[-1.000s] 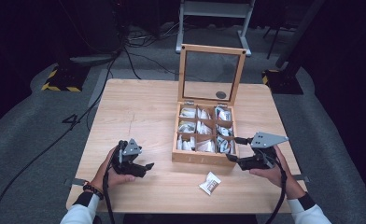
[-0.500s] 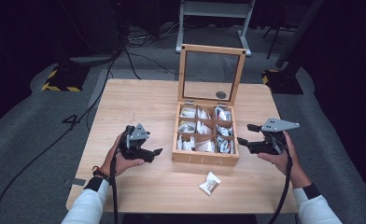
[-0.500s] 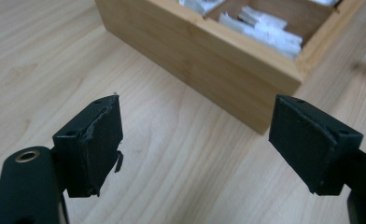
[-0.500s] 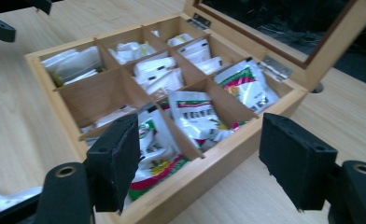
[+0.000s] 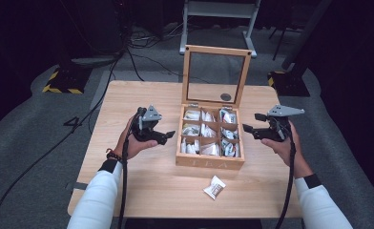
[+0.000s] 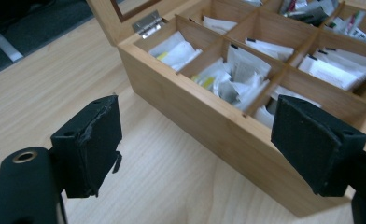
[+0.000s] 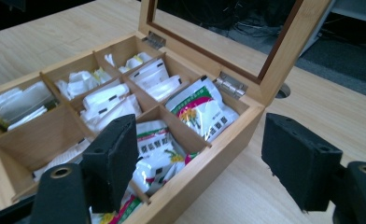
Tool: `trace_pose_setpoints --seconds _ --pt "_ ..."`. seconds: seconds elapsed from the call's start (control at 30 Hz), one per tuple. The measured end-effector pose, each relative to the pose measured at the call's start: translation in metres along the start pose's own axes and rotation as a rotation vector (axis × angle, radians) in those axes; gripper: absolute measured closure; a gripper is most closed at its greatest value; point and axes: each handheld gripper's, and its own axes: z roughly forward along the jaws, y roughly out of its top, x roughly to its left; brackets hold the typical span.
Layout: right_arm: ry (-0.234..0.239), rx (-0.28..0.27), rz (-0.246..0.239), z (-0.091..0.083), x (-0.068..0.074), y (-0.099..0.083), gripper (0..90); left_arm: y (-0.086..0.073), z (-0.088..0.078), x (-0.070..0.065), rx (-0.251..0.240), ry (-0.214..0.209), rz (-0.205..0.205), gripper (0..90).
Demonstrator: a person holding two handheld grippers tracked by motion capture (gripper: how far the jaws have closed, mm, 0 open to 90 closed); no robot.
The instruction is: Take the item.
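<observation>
Both grippers hover off the table, one at each side of the wooden tea box (image 5: 210, 162), probably lining up to work on it from both sides. Left gripper (image 5: 169, 137): jaws wide apart, nothing between them, box wall just ahead and to its right. Right gripper (image 5: 251, 124): jaws have just been opening, wide and empty, aimed at the box's near corner over the green-printed sachets (image 7: 200, 112). Glass lid (image 5: 217, 76) stands upright behind, so compartments are reachable. One loose sachet (image 5: 214, 187) lies on the table (image 5: 142, 186) in front of the box, between and behind both grippers, likely pulled out or waiting to go in.
</observation>
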Motion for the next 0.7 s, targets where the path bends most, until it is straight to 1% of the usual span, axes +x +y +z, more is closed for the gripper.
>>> trace_pose_setpoints --seconds 0.03,0.17,0.27,0.33,0.37,0.43,0.5,0.53,0.63,0.67,0.7 --pt "-0.003 -0.002 0.000 0.002 -0.001 0.002 27.7 0.003 0.003 0.001 -0.003 0.001 -0.008 17.0" --pt "-0.039 -0.005 -0.019 0.008 -0.005 0.010 28.4 0.014 0.010 0.008 -0.016 0.003 -0.026 17.5" --pt "-0.053 -0.025 -0.006 0.011 -0.011 0.017 28.8 0.022 0.015 0.014 -0.019 0.006 -0.041 17.7" --pt "-0.077 -0.043 -0.005 0.013 -0.015 0.022 29.0 0.028 0.020 0.019 -0.018 0.014 -0.046 18.1" --pt "-0.089 -0.057 -0.005 0.014 -0.018 0.025 29.5 0.031 0.022 0.021 -0.020 0.013 -0.058 18.2" --pt "-0.097 -0.066 0.005 0.016 -0.023 0.029 29.7 0.036 0.027 0.024 -0.010 0.031 -0.057 18.9" --pt "-0.107 -0.065 0.011 0.018 -0.027 0.034 30.0 0.041 0.032 0.027 -0.005 0.040 -0.064 18.9" --pt "-0.105 -0.061 0.014 0.020 -0.029 0.036 30.0 0.043 0.034 0.029 -0.002 0.049 -0.065 19.1" --pt "-0.104 -0.040 0.001 0.027 -0.031 0.041 30.2 0.049 0.041 0.034 -0.002 0.047 -0.088 19.2" --pt "-0.104 -0.034 0.000 0.030 -0.032 0.043 30.3 0.052 0.044 0.035 -0.001 0.054 -0.082 19.4" --pt "-0.103 -0.027 -0.001 0.033 -0.033 0.045 30.3 0.054 0.046 0.037 0.006 0.056 -0.086 19.3"
